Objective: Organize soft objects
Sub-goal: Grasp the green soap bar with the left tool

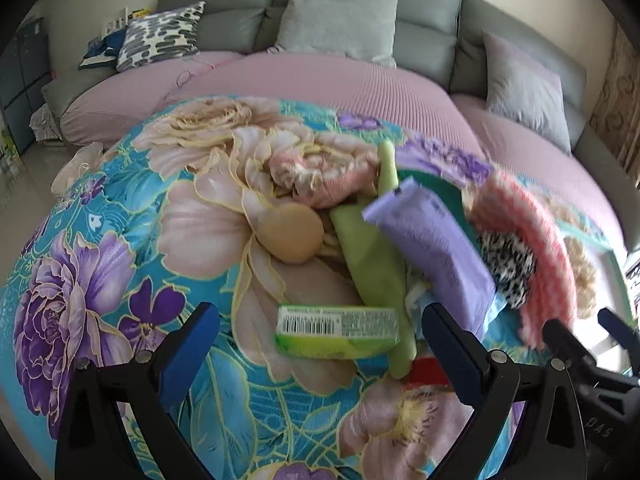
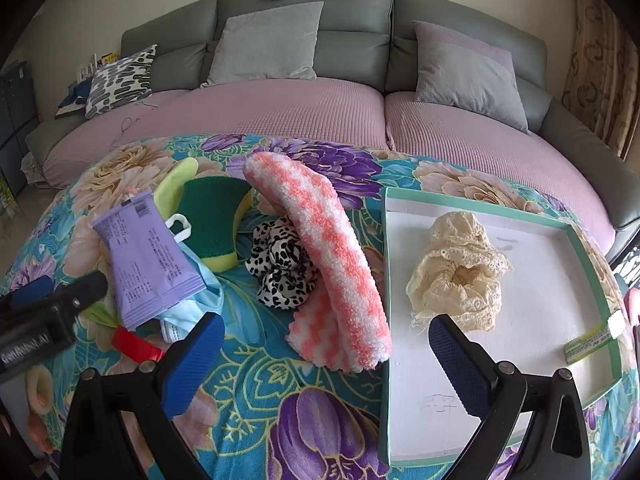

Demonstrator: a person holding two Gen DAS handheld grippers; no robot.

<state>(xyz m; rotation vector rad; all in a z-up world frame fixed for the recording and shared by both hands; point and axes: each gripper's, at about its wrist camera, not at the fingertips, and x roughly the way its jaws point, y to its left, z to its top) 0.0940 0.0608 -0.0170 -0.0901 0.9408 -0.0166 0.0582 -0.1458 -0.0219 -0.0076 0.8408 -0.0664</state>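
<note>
Soft things lie on a floral cloth (image 1: 100,216). In the left wrist view: a tan puff (image 1: 292,236), a pink knit bundle (image 1: 320,176), a green cloth (image 1: 372,264), a purple packet (image 1: 436,244), a green box (image 1: 336,332). My left gripper (image 1: 320,344) is open just above the green box. In the right wrist view: a pink-white fuzzy sock (image 2: 328,252), a leopard scrunchie (image 2: 280,264), a green sponge (image 2: 212,220), the purple packet (image 2: 148,256). A cream lace piece (image 2: 460,276) lies in a teal-rimmed tray (image 2: 500,208). My right gripper (image 2: 326,356) is open over the sock's near end.
A grey sofa (image 2: 352,44) with pink seat covers and cushions stands behind the table. A red tape roll (image 2: 136,346) and a light blue mask (image 2: 192,304) lie near the packet. A small green box (image 2: 588,344) sits at the tray's right rim.
</note>
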